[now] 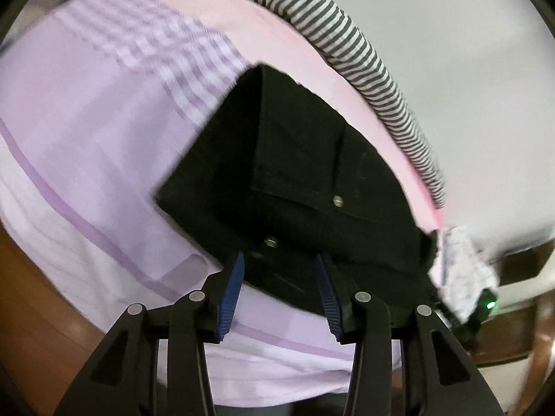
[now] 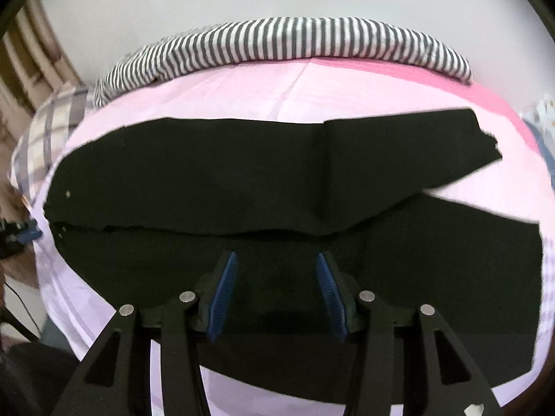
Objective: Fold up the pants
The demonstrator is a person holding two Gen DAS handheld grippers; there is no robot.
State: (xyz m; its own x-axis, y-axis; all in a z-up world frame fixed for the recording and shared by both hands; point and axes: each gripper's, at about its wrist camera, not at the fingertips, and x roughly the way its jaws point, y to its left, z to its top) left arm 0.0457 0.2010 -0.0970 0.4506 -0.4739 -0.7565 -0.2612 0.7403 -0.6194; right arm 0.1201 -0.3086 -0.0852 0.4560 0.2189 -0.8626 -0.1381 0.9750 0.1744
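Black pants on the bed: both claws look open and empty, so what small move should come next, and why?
Probably close the left claw on the waistband edge of the black pants. Both claws are open; the right claw hovers over the legs, which lie overlapped but skewed, so a grip seems needed before folding.

Striped cloth [image 2: 284, 40] on lilac bedsheet [image 1: 86, 138]

Black linkage arms, silver rivets, ribbed blue pads [image 1: 231, 298] lining both jaws.
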